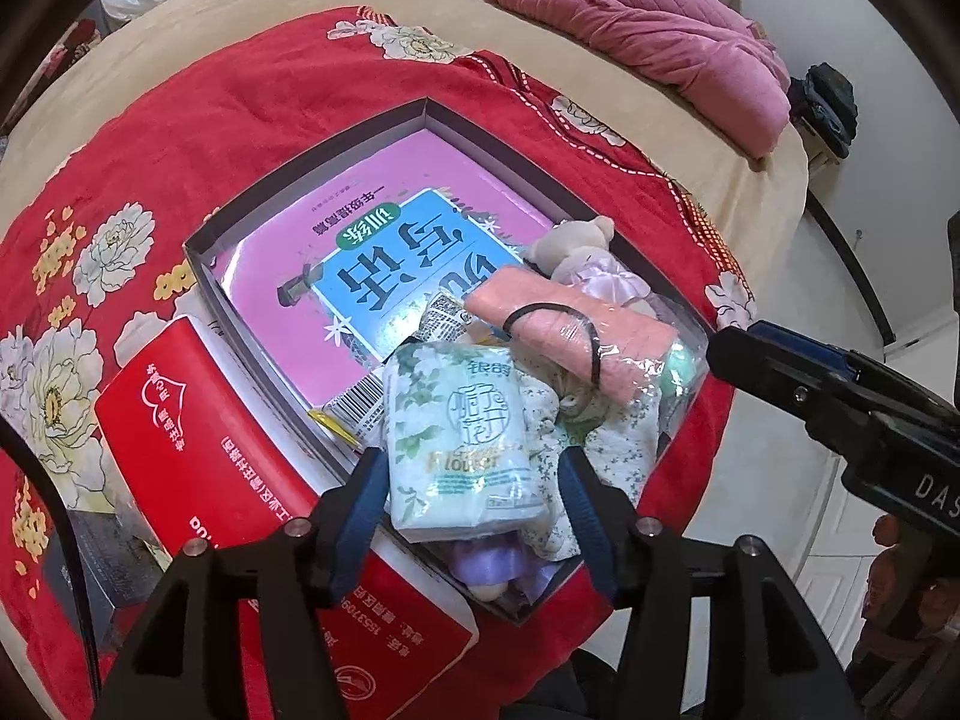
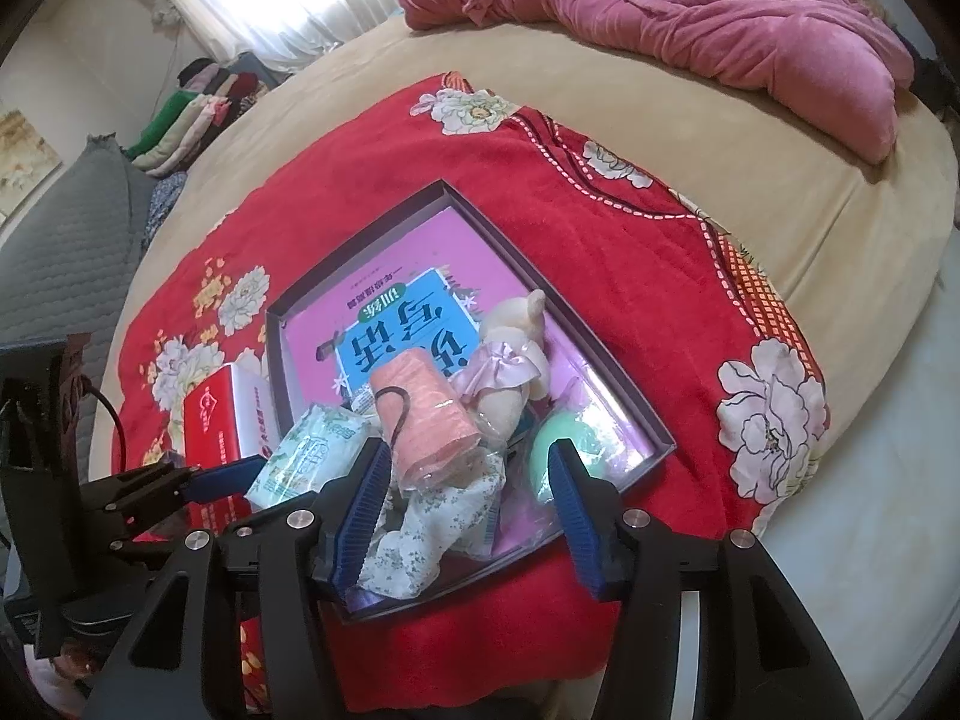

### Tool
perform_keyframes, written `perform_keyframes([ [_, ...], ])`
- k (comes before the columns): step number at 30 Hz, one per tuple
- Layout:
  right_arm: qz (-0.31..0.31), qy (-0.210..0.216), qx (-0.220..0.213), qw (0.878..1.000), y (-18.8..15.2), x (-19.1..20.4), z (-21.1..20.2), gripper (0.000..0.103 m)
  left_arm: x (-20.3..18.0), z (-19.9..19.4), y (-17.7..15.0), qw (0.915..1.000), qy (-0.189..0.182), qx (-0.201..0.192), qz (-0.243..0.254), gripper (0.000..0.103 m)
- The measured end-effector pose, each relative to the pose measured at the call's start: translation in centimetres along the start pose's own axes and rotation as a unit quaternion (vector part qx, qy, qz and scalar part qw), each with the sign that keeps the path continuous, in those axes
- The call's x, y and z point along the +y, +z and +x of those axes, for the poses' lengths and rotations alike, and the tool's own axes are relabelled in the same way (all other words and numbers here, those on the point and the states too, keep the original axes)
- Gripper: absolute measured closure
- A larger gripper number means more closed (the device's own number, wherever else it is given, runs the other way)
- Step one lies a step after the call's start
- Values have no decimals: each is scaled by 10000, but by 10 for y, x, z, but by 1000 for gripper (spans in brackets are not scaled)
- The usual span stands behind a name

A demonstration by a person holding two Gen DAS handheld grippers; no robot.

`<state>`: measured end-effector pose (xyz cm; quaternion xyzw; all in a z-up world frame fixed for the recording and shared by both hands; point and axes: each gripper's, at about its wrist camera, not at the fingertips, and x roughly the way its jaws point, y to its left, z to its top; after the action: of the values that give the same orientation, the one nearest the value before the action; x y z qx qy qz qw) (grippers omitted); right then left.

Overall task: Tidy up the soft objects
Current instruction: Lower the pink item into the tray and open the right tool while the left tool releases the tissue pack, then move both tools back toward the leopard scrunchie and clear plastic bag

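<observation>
A shallow dark-rimmed box (image 1: 312, 162) (image 2: 600, 354) lies on a red flowered blanket and holds a pink book. Soft things are piled in its near corner. A green-and-white tissue packet (image 1: 456, 438) (image 2: 306, 456) rests on top, between the jaws of my left gripper (image 1: 472, 456), which is open with a gap beside the packet. A pink towel roll (image 1: 576, 336) (image 2: 420, 420) with a black hair tie lies next to a plush bear (image 1: 576, 246) (image 2: 516, 336). My right gripper (image 2: 467, 449) stands open over a flowered cloth (image 2: 420, 528), just below the roll.
A red tissue box (image 1: 198, 438) (image 2: 216, 420) stands against the box's left side. The red blanket (image 1: 180, 138) covers a tan bed, with a pink quilt (image 1: 630, 12) (image 2: 690, 18) bunched at the far edge. Folded clothes (image 2: 192, 114) sit beyond the bed at left.
</observation>
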<state>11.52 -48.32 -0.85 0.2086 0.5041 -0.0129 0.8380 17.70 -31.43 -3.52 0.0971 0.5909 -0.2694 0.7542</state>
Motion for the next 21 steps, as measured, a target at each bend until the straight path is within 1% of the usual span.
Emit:
perform_keyframes([
  [2,-12,-22,-30,10000,1,0,-2,45,0,-3,-1,10000,43,-51,2,44],
  [4,-23,-53,-61,10000,1,0,-5,42,0,-8,-2,9999,52,-99,-1,43],
  [8,-109,-105,-201,9997,1,5,-14,42,2,-22,-6,9996,128,-244,-22,38],
  [12,-233,-99,-341,9991,0,13,-25,40,5,-38,-16,9991,183,-367,-64,37],
  [13,-272,-103,-372,9989,-1,16,-28,35,6,-42,-18,9990,202,-389,-70,37],
  [14,-314,-106,-409,9986,-2,19,-31,33,7,-46,-20,9989,218,-408,-76,37],
  [21,-708,-35,-624,9955,-9,52,-52,32,17,-77,-49,9974,334,-609,-208,35],
])
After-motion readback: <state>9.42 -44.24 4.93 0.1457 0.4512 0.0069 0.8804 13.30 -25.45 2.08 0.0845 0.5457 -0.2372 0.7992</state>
